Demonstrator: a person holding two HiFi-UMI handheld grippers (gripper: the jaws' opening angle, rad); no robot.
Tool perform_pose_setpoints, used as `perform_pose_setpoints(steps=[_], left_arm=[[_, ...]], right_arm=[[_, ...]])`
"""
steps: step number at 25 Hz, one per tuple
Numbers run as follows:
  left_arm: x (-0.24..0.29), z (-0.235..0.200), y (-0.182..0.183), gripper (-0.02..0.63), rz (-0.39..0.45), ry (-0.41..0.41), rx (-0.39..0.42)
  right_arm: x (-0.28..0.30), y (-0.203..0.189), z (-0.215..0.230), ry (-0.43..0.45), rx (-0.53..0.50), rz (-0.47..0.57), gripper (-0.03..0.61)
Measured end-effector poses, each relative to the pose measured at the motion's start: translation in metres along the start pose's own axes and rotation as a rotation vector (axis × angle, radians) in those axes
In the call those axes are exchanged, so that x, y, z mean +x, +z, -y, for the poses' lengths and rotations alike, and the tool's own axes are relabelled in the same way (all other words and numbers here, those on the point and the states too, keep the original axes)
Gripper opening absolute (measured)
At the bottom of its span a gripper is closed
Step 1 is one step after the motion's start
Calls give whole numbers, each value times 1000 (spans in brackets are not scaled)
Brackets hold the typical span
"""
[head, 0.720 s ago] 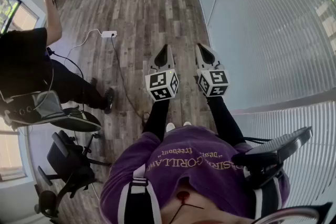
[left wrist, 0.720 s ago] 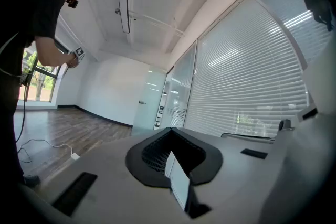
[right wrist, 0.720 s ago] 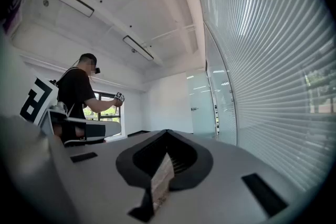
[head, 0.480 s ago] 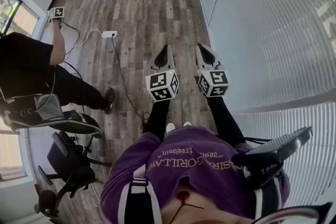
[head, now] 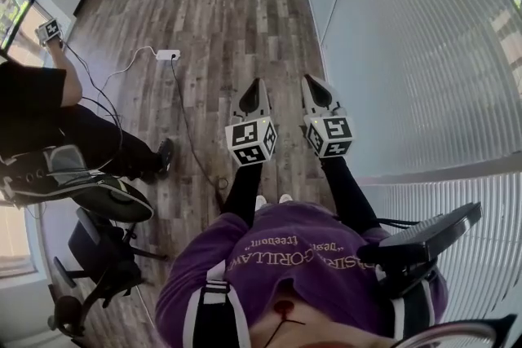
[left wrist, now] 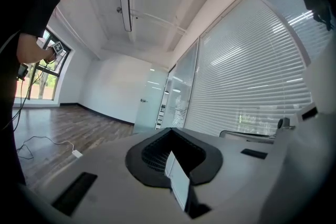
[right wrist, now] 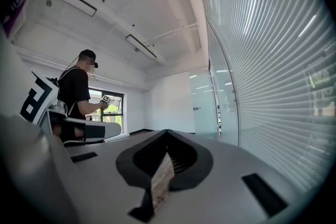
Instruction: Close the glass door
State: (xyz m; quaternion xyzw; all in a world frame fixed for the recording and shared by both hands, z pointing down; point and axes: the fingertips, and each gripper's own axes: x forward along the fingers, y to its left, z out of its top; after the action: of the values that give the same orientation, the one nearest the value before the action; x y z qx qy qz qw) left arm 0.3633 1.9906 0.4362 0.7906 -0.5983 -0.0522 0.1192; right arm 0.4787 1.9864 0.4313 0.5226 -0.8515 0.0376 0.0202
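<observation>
Glass is the material at risk. The glass door [left wrist: 151, 96] stands at the far end of the room, beyond the slatted glass partition [head: 424, 53], well apart from both grippers; its handle shows only as a small dark fitting on its edge.

**Gripper state.** The left gripper [head: 255, 87] and the right gripper [head: 313, 85] are held level, side by side, above the wood floor [head: 220, 4]. On each, the jaws are together with nothing between them.

**Hazards from this position.**
- Cable: a cable [head: 189, 130] runs from a white power strip [head: 169, 55] across the floor just left of the operator's path. A foot catching it is likely to cause a trip.
- Partition: the right gripper is near the partition. Drift to that side could strike hard jaw tips against the glass.
- Handle: closed jaws cannot take a handle. They must be opened first, or the door pushed with the tips; a push that is too hard could slam it.
- Bystander: a seated person [head: 41, 106] occupies the left side.

**Markings.** Print on the operator's purple shirt [head: 269, 257] appears upside down; only "GORILLA" reads with confidence. The marker cubes carry black-and-white square patterns, no words.
</observation>
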Motion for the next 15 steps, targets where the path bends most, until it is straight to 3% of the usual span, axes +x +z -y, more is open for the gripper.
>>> perform_pose_setpoints(steps=[8,15], left_arm=[[15,6,-16,0,-5,28,-37],[80,-18,-7,0,6,28,-26]], right_arm=[[12,-6,18,37,-24,-15,-9],[77,-1,36,45,-23,9,-9]])
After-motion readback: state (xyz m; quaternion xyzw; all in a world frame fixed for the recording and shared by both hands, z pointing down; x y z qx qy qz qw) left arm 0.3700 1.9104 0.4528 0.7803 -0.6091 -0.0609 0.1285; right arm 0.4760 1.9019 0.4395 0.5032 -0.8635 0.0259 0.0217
